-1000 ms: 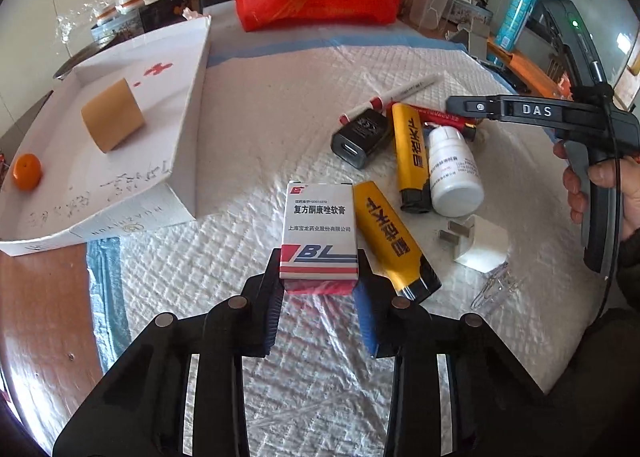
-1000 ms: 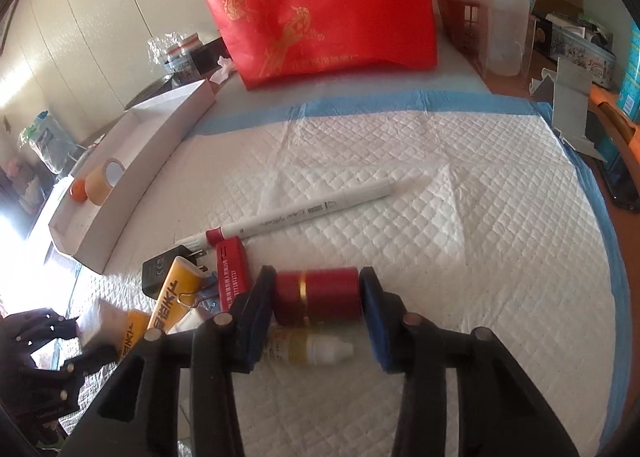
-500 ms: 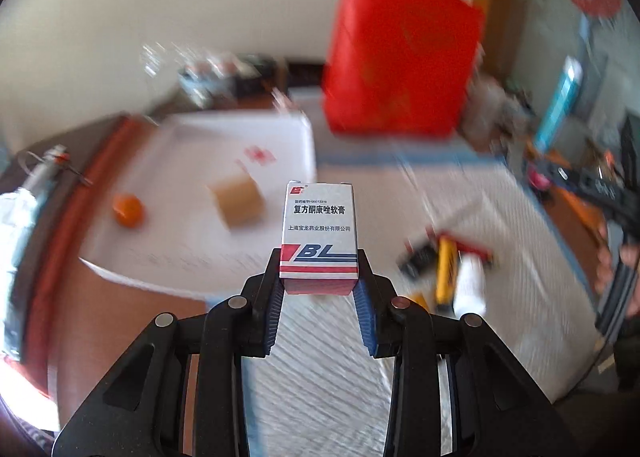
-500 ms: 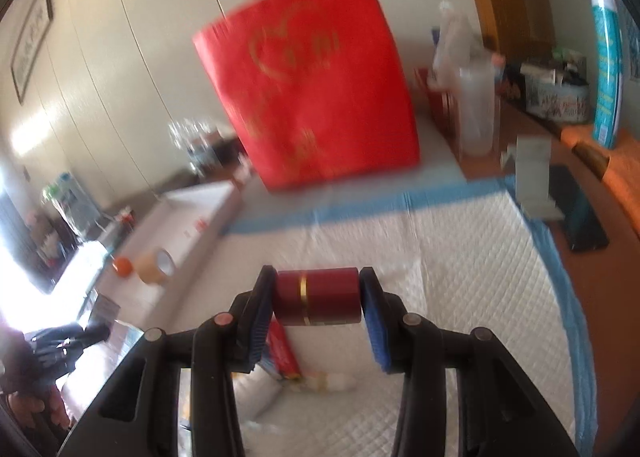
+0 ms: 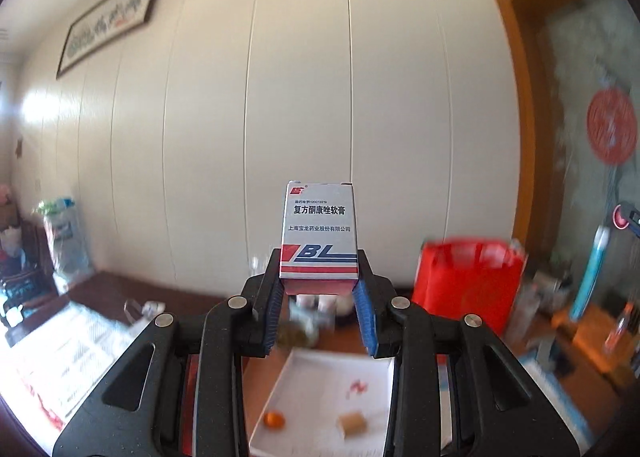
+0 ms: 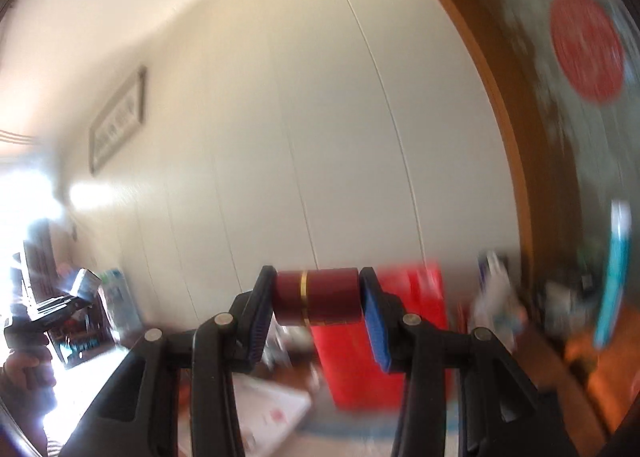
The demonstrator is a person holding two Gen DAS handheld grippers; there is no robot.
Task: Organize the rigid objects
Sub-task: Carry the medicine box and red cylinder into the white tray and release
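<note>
My left gripper (image 5: 319, 299) is shut on a white medicine box (image 5: 319, 233) with a red and blue BL logo, held high in the air and tilted up toward the wall. Below it lies the white tray (image 5: 320, 389) holding an orange ball (image 5: 274, 418) and a tan tape roll (image 5: 352, 423). My right gripper (image 6: 318, 309) is shut on a dark red cylinder (image 6: 318, 297) with a gold band, held sideways between the pads, also raised. The white tray (image 6: 272, 405) shows blurred below it. The left gripper (image 6: 52, 305) shows at the far left of the right wrist view.
A red bag (image 5: 468, 285) stands behind the tray; it also shows in the right wrist view (image 6: 384, 337). A blue spray can (image 5: 592, 269) and clutter sit at the right. A panelled wall and a wooden door frame fill the background.
Both grippers have lifted off the quilted mat and tilted upward, each keeping its object. The table items have dropped out of view; the wall now fills both views.
</note>
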